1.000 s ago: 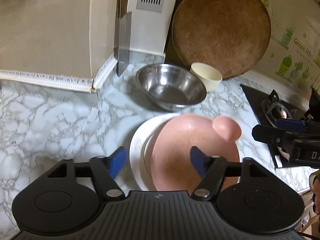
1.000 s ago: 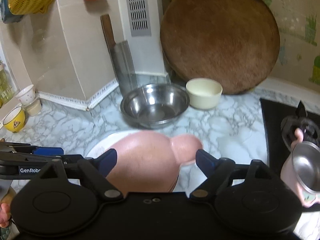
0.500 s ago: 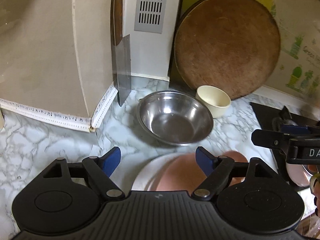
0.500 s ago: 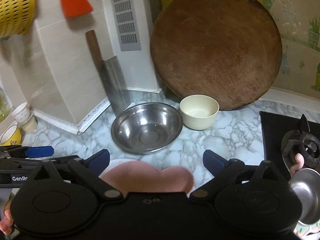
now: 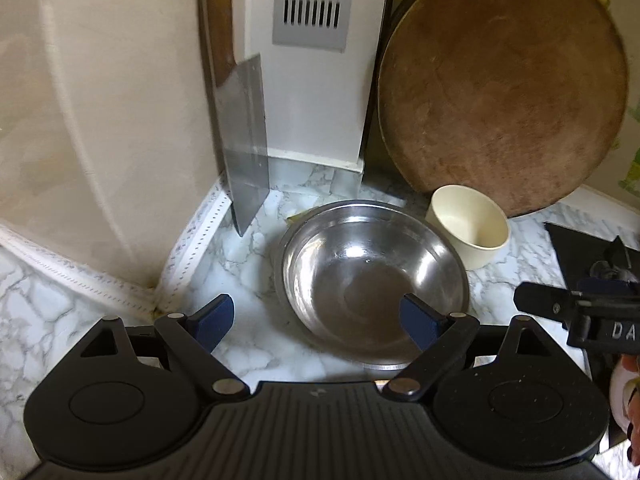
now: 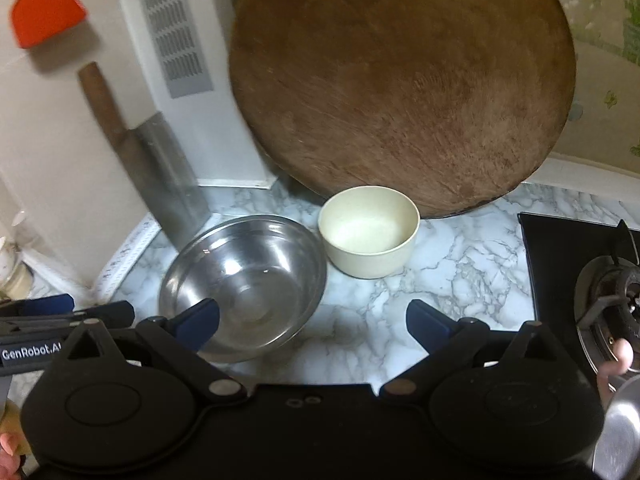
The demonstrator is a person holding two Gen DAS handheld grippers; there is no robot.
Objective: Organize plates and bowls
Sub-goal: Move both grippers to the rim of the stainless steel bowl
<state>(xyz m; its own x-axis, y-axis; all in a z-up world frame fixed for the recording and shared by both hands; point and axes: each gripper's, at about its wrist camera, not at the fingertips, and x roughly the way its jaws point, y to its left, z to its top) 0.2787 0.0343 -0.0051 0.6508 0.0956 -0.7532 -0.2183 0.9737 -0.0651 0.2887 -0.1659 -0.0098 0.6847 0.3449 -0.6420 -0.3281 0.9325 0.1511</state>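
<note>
Hovering over the marble desk (image 5: 256,344), my left fingers (image 5: 318,318) have just been opening wide, empty, the steel bowl (image 5: 372,276) at twelve o'clock. My right fingers (image 6: 314,322) spread wide, empty; cream bowl (image 6: 370,232) at twelve, touching the steel bowl.

Before you: steel bowl (image 5: 374,276), polished metal, mirror-glossy inside. Small cream bowl (image 6: 370,232), smooth matt, plastic or ceramic, can't tell which. Round chopping board (image 6: 400,84), brown wood, rough and scuffed, dull. Cleaver (image 5: 244,136), brushed grey metal blade, dark wooden handle. Your countertop (image 6: 452,276), marble-patterned, smooth with slight sheen. Vent grille (image 5: 310,2), matt grey.
</note>
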